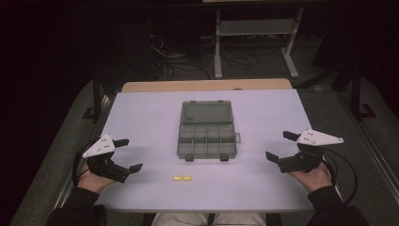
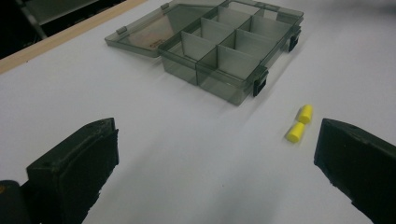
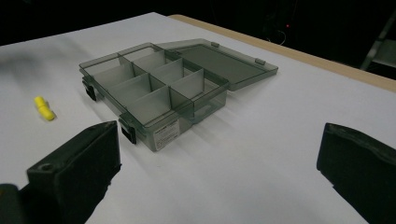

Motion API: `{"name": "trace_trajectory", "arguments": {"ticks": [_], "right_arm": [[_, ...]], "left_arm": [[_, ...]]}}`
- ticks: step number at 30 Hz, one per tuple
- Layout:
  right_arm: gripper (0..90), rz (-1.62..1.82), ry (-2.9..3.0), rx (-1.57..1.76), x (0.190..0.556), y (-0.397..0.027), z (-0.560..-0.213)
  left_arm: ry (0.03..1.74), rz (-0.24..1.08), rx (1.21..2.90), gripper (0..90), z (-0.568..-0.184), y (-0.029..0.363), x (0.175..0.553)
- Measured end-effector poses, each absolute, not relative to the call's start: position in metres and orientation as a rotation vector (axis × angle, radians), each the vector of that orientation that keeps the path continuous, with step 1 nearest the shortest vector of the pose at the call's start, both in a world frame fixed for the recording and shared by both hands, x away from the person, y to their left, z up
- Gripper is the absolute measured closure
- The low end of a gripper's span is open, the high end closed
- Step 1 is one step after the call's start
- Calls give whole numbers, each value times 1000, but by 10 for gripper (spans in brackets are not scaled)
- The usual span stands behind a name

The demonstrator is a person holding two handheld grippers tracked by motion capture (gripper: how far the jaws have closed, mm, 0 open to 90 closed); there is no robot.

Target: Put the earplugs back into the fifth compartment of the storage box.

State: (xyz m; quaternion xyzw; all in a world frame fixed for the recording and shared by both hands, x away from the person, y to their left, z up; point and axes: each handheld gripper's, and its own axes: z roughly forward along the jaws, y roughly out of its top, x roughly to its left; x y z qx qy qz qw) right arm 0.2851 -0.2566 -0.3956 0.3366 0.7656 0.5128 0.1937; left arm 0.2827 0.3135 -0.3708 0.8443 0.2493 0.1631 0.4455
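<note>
Box (image 1: 207,136) open, compartments bare — yellow plugs (image 1: 182,178) beside it; left gripper (image 1: 128,155) and right gripper (image 1: 278,146) gape, empty.

Person wears dark long sleeves (image 1: 80,200) and light trousers (image 1: 207,219); each hand grips a black two-jaw tool, the left gripper (image 1: 128,154) and the right gripper (image 1: 281,146), both topped by a pale grey three-cornered plate (image 1: 99,145) with small dark dots that look like screws. A black cable (image 1: 342,172) loops off each gripper; close up the jaws are thick matte black blocks, scuffed edges, a small round hole near each tip.
</note>
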Motion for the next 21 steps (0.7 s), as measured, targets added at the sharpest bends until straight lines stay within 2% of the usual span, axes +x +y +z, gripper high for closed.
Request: {"name": "trace_trajectory", "arguments": {"ticks": [21], "right_arm": [[0,1435,2163,930,285,-255,-395]], "left_arm": [[477,302,2222,0,-366,259,297]]}}
